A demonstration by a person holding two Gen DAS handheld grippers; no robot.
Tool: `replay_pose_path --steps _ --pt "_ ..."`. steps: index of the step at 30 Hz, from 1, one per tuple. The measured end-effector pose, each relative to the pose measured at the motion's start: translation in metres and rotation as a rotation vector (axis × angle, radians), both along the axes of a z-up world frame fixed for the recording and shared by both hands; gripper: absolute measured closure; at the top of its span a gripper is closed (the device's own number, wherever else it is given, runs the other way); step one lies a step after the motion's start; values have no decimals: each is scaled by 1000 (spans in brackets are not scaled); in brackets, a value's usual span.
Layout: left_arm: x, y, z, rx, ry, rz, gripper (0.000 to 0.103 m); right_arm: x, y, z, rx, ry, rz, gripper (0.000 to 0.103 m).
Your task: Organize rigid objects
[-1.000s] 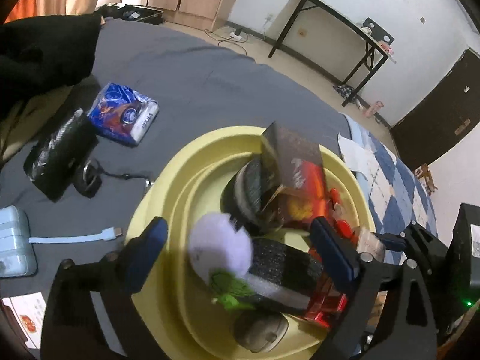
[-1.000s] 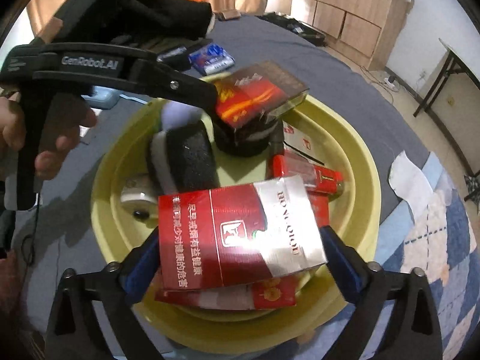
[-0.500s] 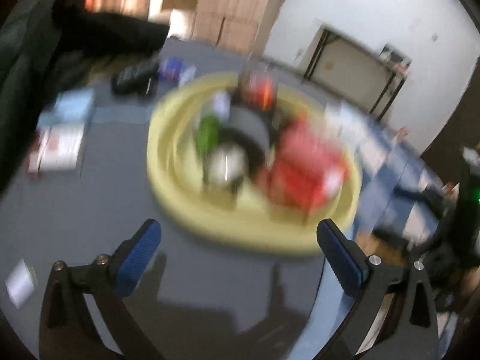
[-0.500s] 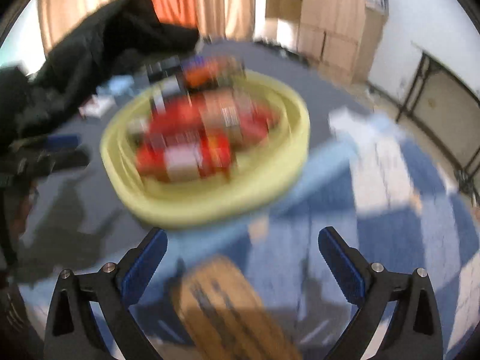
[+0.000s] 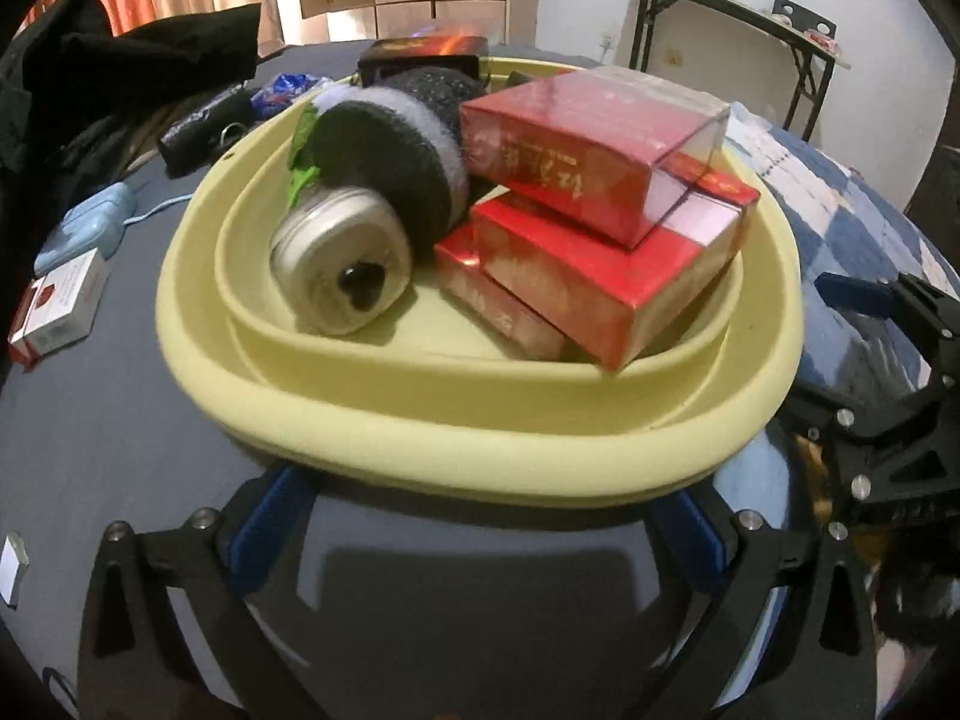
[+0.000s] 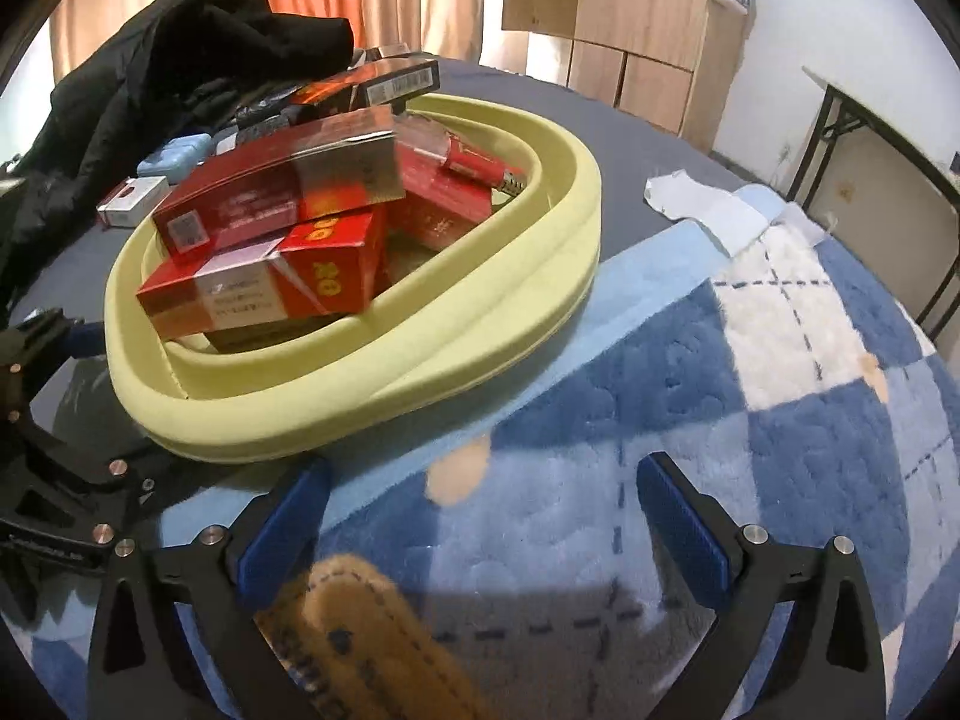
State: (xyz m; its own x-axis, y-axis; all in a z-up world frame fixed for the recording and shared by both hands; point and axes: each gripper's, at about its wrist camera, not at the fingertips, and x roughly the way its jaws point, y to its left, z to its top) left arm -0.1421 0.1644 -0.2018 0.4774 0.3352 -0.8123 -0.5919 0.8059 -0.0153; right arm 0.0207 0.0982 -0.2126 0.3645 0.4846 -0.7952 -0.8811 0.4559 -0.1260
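A yellow basin (image 5: 468,438) sits on the dark bed cover, also in the right wrist view (image 6: 420,360). It holds several red cigarette cartons (image 5: 600,150) (image 6: 270,198), a silver can (image 5: 339,264), a black-and-white knit roll (image 5: 390,162) and a dark carton at the back (image 5: 420,54). My left gripper (image 5: 474,534) is open and empty, low in front of the basin's near rim. My right gripper (image 6: 480,522) is open and empty over the blue checked blanket, right of the basin.
On the cover left of the basin lie a white cigarette pack (image 5: 57,306), a light blue case with cable (image 5: 84,228) and a black pouch (image 5: 204,126). Black clothing (image 6: 180,48) is piled behind. A tan strap (image 6: 372,642) lies under my right gripper.
My right gripper has let go of the red carton, which now lies in the basin. Both grippers have pulled back and dropped low beside the basin.
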Motion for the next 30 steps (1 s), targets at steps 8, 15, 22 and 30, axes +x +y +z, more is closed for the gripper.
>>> replay_pose_path --steps 8,15,22,30 --pt "-2 -1 -1 -14 -13 -3 0 2 -5 2 10 15 0 0" --pt "-2 -2 -1 -15 -13 -3 0 2 -5 3 10 15 1 0" --pt "-2 -1 -1 -15 -13 -3 0 2 -6 3 10 16 1 0" --pt "-2 -1 -1 -15 -13 -3 0 2 -6 3 11 16 1 0"
